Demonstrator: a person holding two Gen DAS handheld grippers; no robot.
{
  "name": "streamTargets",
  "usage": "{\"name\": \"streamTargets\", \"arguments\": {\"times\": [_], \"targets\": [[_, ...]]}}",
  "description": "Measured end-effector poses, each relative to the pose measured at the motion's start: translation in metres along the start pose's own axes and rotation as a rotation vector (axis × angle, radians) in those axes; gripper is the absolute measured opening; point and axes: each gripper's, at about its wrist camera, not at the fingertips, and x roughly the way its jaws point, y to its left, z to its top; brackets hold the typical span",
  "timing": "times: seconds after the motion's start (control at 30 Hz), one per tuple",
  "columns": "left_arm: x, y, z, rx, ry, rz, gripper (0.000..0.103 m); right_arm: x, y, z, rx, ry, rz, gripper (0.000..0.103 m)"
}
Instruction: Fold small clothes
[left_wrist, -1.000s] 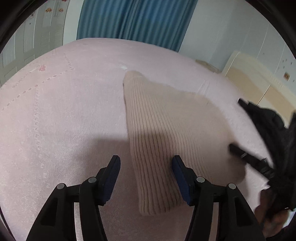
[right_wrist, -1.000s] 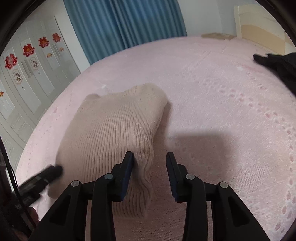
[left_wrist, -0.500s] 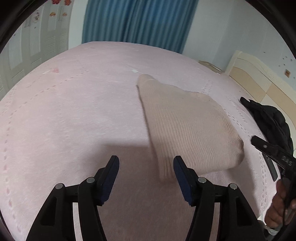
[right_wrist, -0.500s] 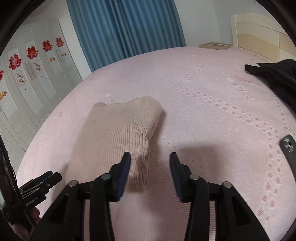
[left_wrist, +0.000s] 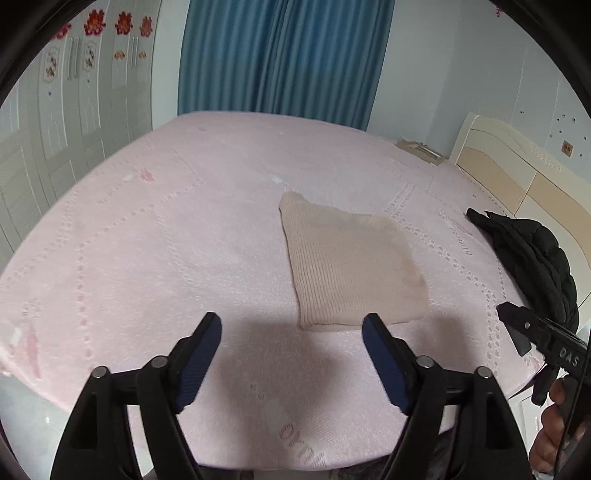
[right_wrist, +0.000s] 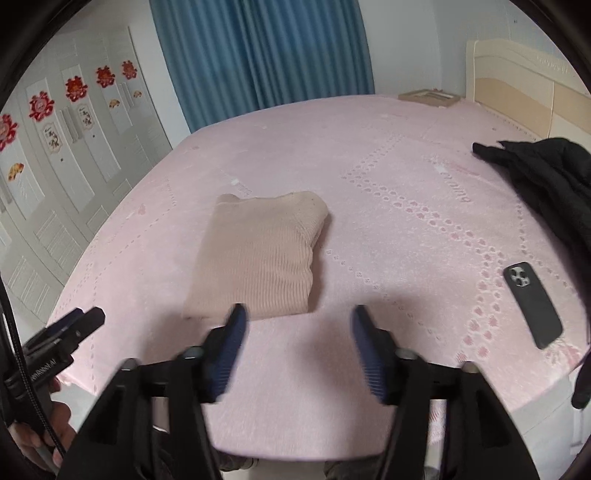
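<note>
On the bed (left_wrist: 155, 236), folded sweater (left_wrist: 351, 269) lies beyond both parted tongs (left_wrist: 291, 354).

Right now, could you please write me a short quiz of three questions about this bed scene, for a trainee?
1. True or false: the left hand-held gripper is shut on the beige knit garment.
2. What lies nearer the phone? A. black jacket B. blue curtain
3. Fill in: the garment lies ______ on the pink bed cover.

Key: 1 false; 2 A; 3 folded.
</note>
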Motion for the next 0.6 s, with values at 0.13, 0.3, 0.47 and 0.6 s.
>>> {"name": "streamTargets", "arguments": {"times": [0.13,0.3,0.47,0.6], "targets": [[-0.035,-0.011,0.0,0.029,-0.041,0.052,0.087,-0.036,0.006,-0.009,-0.007,-0.066,-0.023,0.089],[-0.063,-0.023,-0.002,0.066,-0.063,0.076,0.091,-0.071,0.006,-0.013,-0.012,-0.101,-0.02,0.098],[-0.084,-0.031,-0.005,0.063,-0.079,0.068,0.091,-0.095,0.002,-0.014,-0.002,-0.115,-0.06,0.103],[-0.091,-0.036,-0.005,0.061,-0.081,0.067,0.091,-0.108,-0.003,-0.015,-0.007,-0.121,-0.067,0.103]]}}
